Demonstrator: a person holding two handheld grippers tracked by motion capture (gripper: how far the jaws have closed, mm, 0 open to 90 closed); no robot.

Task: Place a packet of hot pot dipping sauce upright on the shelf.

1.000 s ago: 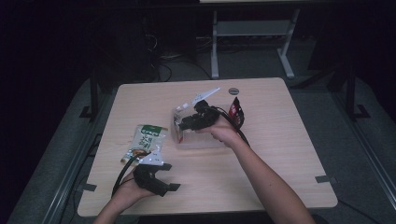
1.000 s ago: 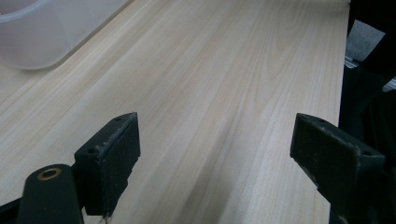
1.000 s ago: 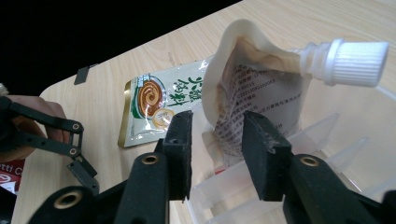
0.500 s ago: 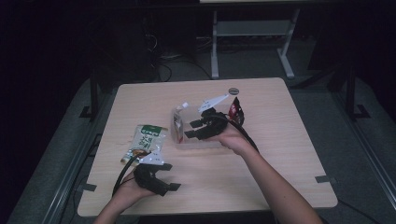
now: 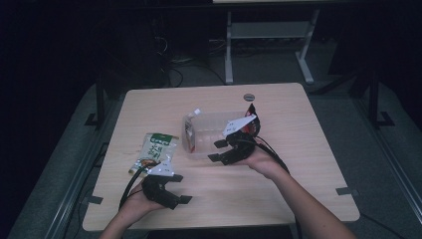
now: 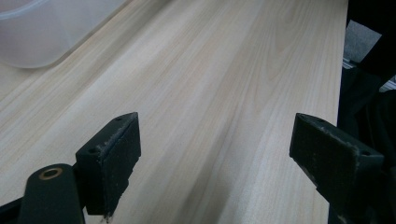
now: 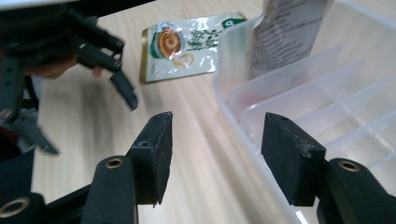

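Left gripper (image 5: 173, 187), lower left of the high view: jaws wide apart, nothing between them, bare table (image 5: 308, 164) under them in its own view. It hovers just below the packet.

Packet (image 5: 155, 152), left of centre: flat foil sachet lying on the wood, well apart from the bin. Judge it light, limp and slick; a pinch across a sealed edge should hold better than the puffy middle. You'd need one jaw slid under that edge.

Bin (image 5: 211, 135), centre: clear plastic with dividers; one pouch (image 5: 189, 130) stands upright in its left end. Thin wall, likely light and apt to skid if you push it.

Right gripper (image 5: 229, 145), just right of the bin: its jaws have just been opening, and the right gripper view shows the bin's near wall (image 7: 243, 126) between them, pads off it. So open, gripping nothing.

Room: open wood lower right and along the near edge. Right of the bin, a red-and-black thing (image 5: 252, 121) sits close; a small disc (image 5: 249, 96) lies near the far edge.
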